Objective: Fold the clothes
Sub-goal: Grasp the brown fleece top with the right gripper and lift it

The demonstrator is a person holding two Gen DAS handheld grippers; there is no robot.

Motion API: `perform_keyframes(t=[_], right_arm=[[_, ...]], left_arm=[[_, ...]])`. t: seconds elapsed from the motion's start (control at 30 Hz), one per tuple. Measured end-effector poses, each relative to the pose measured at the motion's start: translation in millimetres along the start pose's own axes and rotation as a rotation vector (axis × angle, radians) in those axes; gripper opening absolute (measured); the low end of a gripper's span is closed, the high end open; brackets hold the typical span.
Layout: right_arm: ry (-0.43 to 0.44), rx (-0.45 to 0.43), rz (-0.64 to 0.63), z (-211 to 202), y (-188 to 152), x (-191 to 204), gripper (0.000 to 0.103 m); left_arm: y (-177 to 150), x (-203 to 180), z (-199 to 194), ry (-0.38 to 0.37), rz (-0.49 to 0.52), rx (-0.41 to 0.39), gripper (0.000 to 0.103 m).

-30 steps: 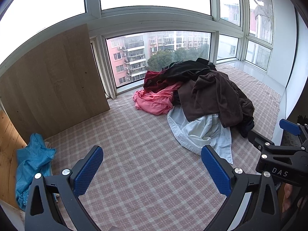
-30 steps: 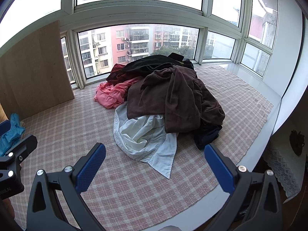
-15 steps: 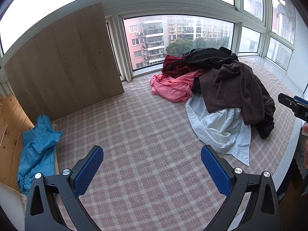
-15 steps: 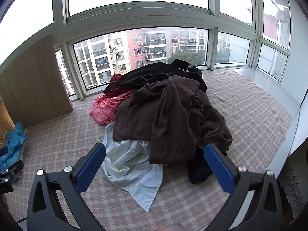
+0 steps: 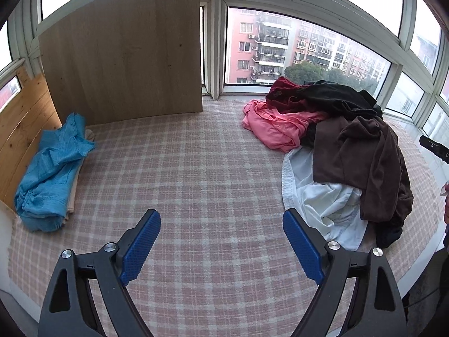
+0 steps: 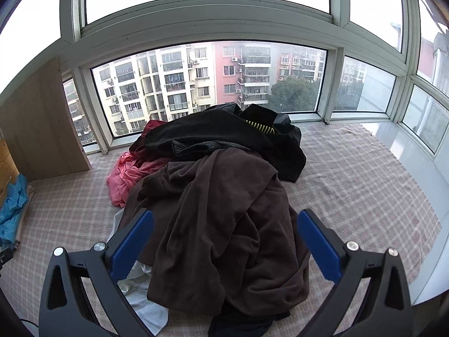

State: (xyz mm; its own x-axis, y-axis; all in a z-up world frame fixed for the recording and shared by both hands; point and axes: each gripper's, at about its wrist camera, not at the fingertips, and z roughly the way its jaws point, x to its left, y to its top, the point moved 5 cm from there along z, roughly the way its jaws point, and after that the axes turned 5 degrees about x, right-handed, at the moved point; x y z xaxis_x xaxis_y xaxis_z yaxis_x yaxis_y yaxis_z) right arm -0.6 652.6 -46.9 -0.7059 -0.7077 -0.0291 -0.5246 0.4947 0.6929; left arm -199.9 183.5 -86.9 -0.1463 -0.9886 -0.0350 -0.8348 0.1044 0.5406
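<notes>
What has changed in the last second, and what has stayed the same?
The right gripper has moved closer to the pile, now over the brown garment. The left gripper has turned left, toward the blue folded cloth. Both remain open and empty. The clothes have not moved.

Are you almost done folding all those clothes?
Not nearly. Done: maybe the blue garment, set apart on the left. In hand: nothing; the left gripper and right gripper are both open, the right one over the brown garment. Left: the pile, with pink, black and white pieces.
</notes>
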Motion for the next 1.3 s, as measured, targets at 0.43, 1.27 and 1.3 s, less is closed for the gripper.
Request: perform_keyframes(t=[0.43,1.27,1.3], right_arm=[[-0.052,-0.071,0.125,43,58,-98,0.1],[0.067,0.19,-0.184,112,16,47,0.039],[0.051,0.206,-0.193,119,12,47,0.031]], left_arm=[[36,-26,16,0.103,0.008,-0.032,0.088],[13,-5,26,0.075,-0.034,0.027,0.089],[12,-3,26,0.074,-0.045,0.029,0.089]])
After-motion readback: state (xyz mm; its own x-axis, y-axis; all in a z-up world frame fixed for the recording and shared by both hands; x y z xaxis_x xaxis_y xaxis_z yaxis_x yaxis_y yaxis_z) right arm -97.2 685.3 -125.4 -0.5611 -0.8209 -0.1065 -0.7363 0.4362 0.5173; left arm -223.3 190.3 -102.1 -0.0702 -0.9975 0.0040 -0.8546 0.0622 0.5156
